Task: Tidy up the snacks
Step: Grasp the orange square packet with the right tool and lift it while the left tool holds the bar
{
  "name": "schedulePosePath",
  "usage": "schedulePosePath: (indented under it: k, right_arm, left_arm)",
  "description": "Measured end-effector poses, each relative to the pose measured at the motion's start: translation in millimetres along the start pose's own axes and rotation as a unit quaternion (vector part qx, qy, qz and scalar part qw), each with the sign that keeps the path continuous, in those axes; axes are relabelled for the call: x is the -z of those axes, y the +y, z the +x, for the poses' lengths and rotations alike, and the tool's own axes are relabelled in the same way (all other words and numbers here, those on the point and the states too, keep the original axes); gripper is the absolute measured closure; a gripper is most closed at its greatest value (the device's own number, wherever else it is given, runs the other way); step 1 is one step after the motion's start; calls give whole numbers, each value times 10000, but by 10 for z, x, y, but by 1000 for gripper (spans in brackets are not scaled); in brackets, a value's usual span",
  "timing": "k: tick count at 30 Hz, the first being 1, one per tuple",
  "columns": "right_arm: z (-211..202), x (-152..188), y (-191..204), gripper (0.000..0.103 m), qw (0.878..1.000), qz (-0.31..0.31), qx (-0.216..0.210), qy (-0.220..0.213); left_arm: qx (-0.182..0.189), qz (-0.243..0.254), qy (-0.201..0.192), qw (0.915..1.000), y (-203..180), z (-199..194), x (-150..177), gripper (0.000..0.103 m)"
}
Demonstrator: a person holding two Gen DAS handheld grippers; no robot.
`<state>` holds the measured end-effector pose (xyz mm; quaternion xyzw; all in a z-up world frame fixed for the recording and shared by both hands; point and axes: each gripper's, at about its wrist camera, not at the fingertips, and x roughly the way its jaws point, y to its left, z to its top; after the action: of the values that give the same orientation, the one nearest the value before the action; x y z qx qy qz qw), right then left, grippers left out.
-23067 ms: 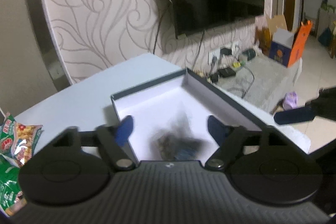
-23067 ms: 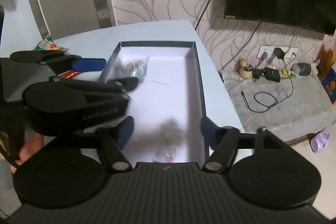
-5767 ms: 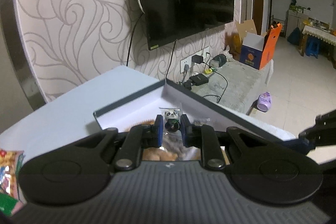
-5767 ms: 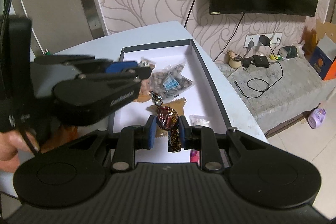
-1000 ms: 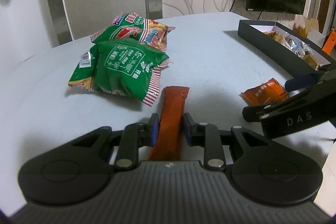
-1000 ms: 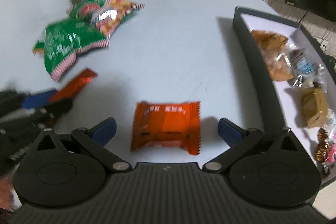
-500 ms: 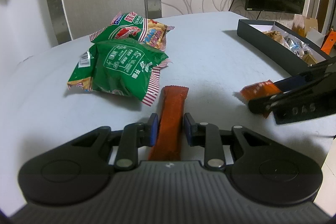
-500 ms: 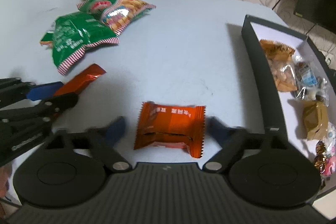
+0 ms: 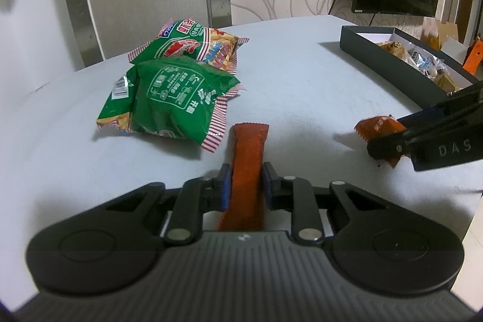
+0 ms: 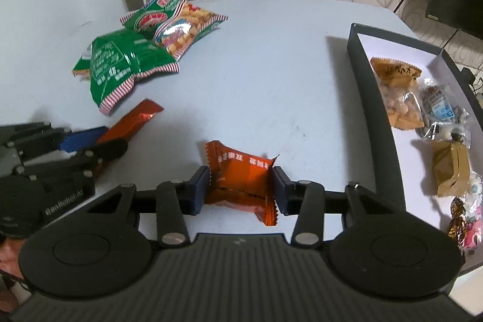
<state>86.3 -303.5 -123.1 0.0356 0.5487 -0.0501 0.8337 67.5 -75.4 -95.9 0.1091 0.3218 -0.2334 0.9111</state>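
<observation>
The long red snack stick is clamped in the left tongs on the desk. The orange wafer packet, crumpled, is pinched by the right tongs, whose jaws have just been closing, left of the black box. 2 green bags lie farther left.

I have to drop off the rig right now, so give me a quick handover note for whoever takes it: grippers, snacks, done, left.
Left gripper: shut on the long orange snack stick, which lies on the white table.
Right gripper: jaws have just been closing, now pinching the square orange snack packet, which crumples between the pads.
Done: several small snacks already lie in the black box.
Left: both orange snacks go to the box, then the two green snack bags.
</observation>
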Motion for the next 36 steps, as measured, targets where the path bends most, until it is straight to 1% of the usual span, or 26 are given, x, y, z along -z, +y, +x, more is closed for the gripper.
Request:
schedulePosePath:
  k: [3, 4, 6, 7, 8, 9, 11, 16, 20, 30, 36]
  right_arm:
    - [34, 33, -63, 39, 9999, 104, 9, -27]
    - [42, 42, -70, 34, 9999, 88, 72, -40]
    - [50, 57, -58, 33, 9999, 8, 143, -45]
    - [51, 55, -49, 35, 9999, -29, 162, -26]
    - [41, 49, -41, 45, 9998, -48, 173, -5]
    - [23, 42, -42, 46, 9999, -32, 108, -8]
    - [-25, 26, -19, 54, 9999, -75, 75, -52]
    - [-94, 17, 43, 56, 9999, -145, -16, -81]
    - [-213, -29, 59, 56, 9996, -120, -60, -231]
    - [-393, -50, 69, 56, 9991, -44, -233, -345]
    - [-556, -63, 85, 56, 9981, -4, -328, -527]
  left_arm:
    - [5, -17, 15, 10000, 2, 0, -2, 78]
    - [10, -38, 22, 10000, 5, 1, -5, 78]
    - [9, -38, 28, 10000, 3, -3, -7, 78]
    - [7, -28, 27, 10000, 0, -4, -7, 79]
    - [6, -27, 26, 10000, 1, -4, -8, 79]
    - [9, -40, 22, 10000, 2, -5, -8, 79]
    - [9, -48, 12, 10000, -1, -3, -9, 79]
    - [29, -118, 35, 9999, 9, -3, -29, 79]
    - [61, -104, -22, 9999, 5, -28, -57, 79]
    - [74, -35, -70, 9999, -37, -27, -151, 79]
    - [95, 17, -123, 9999, -94, -36, -209, 79]
